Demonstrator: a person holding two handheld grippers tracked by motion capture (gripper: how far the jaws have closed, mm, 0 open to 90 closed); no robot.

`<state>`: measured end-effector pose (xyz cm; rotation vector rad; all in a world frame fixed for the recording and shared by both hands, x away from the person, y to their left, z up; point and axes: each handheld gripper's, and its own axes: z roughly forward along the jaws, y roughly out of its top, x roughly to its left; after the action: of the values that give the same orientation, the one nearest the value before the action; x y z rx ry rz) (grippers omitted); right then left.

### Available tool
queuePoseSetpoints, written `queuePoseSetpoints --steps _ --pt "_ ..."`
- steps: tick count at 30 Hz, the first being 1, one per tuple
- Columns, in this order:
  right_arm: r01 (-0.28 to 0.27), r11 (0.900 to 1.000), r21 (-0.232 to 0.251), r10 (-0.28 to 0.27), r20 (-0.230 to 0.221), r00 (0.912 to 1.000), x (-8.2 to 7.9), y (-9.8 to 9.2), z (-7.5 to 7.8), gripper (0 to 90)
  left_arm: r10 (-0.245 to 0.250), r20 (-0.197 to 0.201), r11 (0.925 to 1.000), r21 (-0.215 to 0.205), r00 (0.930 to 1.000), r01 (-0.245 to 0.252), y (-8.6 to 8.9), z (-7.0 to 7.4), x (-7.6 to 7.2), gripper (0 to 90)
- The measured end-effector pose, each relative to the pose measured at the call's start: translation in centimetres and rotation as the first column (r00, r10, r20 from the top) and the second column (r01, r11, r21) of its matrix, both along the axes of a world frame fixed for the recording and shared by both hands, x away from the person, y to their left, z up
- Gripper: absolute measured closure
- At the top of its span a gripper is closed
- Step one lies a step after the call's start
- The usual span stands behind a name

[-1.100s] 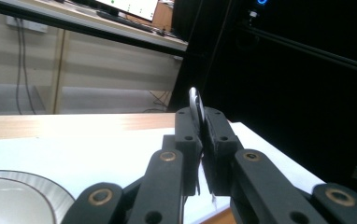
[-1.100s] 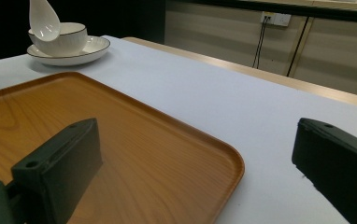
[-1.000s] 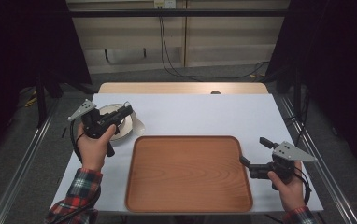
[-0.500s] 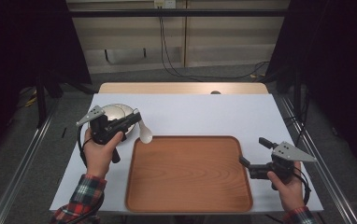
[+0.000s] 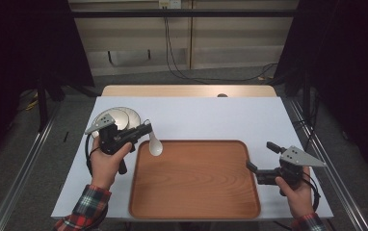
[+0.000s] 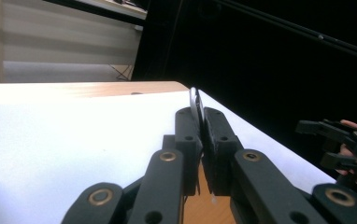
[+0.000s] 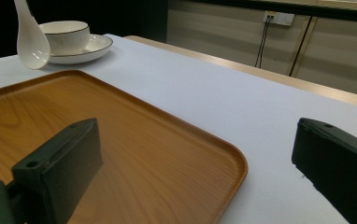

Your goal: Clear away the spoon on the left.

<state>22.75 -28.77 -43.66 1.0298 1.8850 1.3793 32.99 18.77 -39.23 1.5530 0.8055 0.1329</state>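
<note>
My left gripper [image 5: 145, 129] is shut on the handle of a white ceramic spoon [image 5: 155, 147]. The spoon hangs bowl-end down over the far left corner of the wooden tray [image 5: 194, 192]. In the left gripper view the spoon handle's thin edge [image 6: 195, 99] pokes up between the closed jaws. The right gripper view shows the spoon [image 7: 31, 42] hanging in front of a white bowl [image 7: 67, 33] on its saucer [image 7: 92, 47]. My right gripper [image 5: 260, 155] stands open and empty at the tray's right edge, with the tray [image 7: 120, 135] below its jaws.
The bowl and saucer [image 5: 119, 117] sit at the back left of the white tabletop [image 5: 211, 118], just behind my left hand. A wooden strip [image 5: 187, 90] runs along the table's far edge. Dark curtains hang at both sides.
My left gripper has lifted the spoon away from the bowl and carried it right and nearer, to the tray's far left corner. The right gripper has stayed put.
</note>
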Motion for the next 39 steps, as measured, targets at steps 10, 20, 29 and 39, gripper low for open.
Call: queuePoseSetpoints --steps 10,20,29,39 --pt "-0.003 1.0 0.002 0.003 0.002 1.0 0.0 0.0 0.0 1.5 -0.041 -0.023 0.9991 0.003 0.9989 0.041 -0.9 -0.5 -0.9 85.3" --pt "-0.005 1.0 0.002 0.005 0.003 1.0 0.0 0.1 0.0 1.4 -0.075 -0.036 0.9971 -0.01 0.9965 0.075 -1.2 -1.1 -1.5 85.3" --pt "0.001 1.0 0.002 -0.001 0.001 1.0 0.0 0.0 0.0 1.5 -0.109 -0.046 0.994 -0.003 0.993 0.109 -1.8 -1.8 -2.1 85.3" --pt "-0.003 1.0 0.002 0.003 0.001 1.0 0.0 0.2 0.0 1.6 -0.14 -0.053 0.9901 0.004 0.9887 0.14 -2.2 -1.9 -2.9 85.3"
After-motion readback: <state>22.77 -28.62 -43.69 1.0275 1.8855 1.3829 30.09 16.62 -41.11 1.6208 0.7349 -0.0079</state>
